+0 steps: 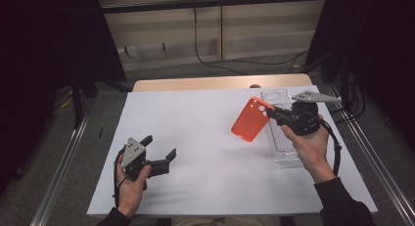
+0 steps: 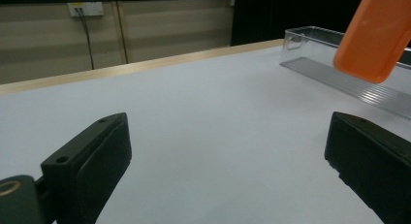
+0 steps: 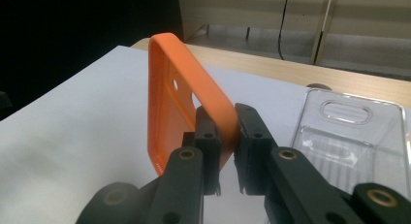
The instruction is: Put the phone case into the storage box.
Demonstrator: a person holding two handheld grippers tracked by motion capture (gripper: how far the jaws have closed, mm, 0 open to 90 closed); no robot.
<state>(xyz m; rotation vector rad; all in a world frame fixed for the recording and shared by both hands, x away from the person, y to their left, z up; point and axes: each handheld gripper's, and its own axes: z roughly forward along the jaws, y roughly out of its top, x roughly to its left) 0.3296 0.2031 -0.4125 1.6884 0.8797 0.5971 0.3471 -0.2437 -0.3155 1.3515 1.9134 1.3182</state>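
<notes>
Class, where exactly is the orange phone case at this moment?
In the high view the orange phone case sits right of centre, clamped in the right gripper above the white sheet, just left of the clear plastic tray.

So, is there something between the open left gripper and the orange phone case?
Nothing visible. The left gripper has its jaws open above bare white table. The orange phone case hangs in the air, clamped by the right gripper, beside the clear plastic tray.
</notes>
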